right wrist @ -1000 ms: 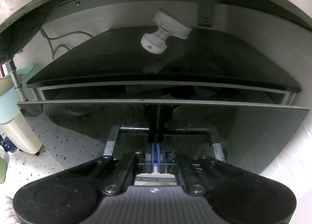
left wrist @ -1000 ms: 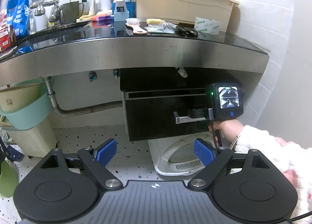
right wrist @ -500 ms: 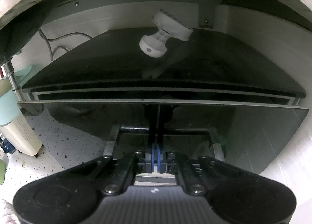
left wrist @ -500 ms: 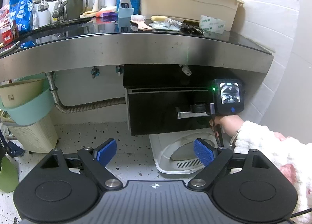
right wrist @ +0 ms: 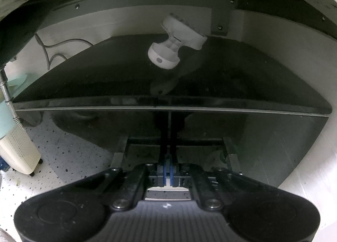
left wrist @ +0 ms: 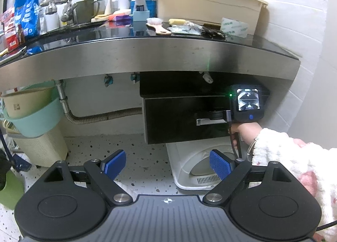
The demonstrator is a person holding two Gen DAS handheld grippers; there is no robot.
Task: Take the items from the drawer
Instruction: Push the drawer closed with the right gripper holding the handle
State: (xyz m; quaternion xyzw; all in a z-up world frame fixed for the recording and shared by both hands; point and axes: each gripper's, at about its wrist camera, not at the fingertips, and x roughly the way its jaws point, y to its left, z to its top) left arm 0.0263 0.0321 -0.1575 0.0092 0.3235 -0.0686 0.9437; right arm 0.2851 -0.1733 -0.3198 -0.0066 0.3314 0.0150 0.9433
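right hand-held gripper (right wrist: 167,173) at drawer handle (right wrist: 175,142)

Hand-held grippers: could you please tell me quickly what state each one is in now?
Left hand-held gripper: open, empty.
Right hand-held gripper: closed on the drawer handle.

A black-topped table (left wrist: 263,46) with a steel front edge runs along a white tiled wall (left wrist: 294,20). Bottles, a cup and a large cream tub (left wrist: 206,8) crowd its top. Below, a ribbed hose (left wrist: 101,116) bends beneath it. The floor (left wrist: 147,157) is pale speckled terrazzo; a teal basin (left wrist: 38,119) sits over a cream basket (left wrist: 40,149) at left.
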